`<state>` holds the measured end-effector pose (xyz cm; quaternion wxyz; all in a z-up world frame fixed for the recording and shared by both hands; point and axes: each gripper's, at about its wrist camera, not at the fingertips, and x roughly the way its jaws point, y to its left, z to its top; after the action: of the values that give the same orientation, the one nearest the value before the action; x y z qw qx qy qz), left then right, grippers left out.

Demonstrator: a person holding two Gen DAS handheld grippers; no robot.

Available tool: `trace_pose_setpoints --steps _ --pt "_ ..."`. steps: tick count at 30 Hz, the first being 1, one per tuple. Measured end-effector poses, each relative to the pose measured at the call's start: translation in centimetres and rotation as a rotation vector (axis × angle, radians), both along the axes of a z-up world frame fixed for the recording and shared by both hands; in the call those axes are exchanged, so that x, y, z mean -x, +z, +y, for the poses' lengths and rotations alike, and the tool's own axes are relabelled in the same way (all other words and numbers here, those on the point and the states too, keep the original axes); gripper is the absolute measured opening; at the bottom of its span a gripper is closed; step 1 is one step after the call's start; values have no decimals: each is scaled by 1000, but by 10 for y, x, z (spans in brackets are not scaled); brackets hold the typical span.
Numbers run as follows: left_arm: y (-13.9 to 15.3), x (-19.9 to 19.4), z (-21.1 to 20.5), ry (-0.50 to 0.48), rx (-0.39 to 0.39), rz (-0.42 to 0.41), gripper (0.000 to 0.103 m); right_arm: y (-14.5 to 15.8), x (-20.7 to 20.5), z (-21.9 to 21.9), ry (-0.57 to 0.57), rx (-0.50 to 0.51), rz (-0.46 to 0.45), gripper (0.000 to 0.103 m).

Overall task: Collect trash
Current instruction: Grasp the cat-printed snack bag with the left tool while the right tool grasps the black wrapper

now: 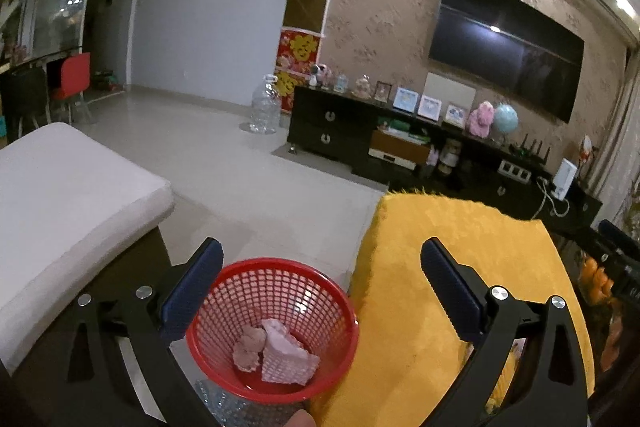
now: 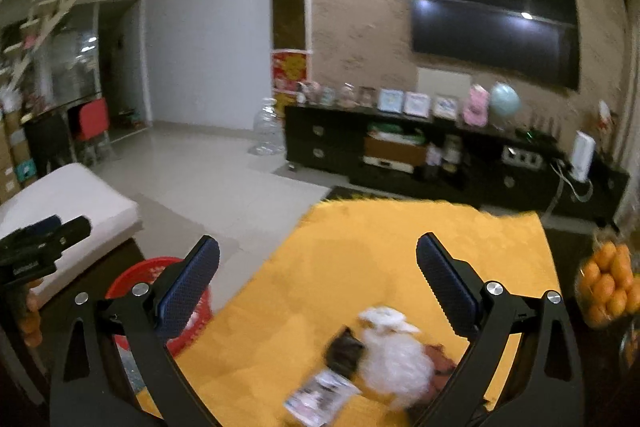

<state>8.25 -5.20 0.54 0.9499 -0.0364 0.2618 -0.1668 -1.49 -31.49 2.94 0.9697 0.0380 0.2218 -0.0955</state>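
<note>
Left tongs (image 1: 322, 291), spread wide and empty, tilt down over the red basket (image 1: 272, 327) holding crumpled trash (image 1: 276, 351) beside the yellow tabletop (image 1: 460, 267); right tongs (image 2: 318, 287), likewise agape, angle above a white bag (image 2: 394, 355) on it.

Each tool (image 1: 322, 291) (image 2: 318, 289): black frame, silver screws, two blue ridged pads (image 1: 198, 287)
</note>
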Motion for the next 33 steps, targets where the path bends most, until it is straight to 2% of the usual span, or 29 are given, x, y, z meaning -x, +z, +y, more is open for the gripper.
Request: trace_pose_setpoints --steps 3,17,33 --pt "-4 1 -16 -23 -16 6 96 -4 10 -19 -37 -44 18 96" --pt "-34 10 -82 -159 -117 52 96 -28 43 -68 -136 -94 103 96" --pt "-108 16 -161 -386 -285 255 96 -65 56 -118 -235 -209 223 96"
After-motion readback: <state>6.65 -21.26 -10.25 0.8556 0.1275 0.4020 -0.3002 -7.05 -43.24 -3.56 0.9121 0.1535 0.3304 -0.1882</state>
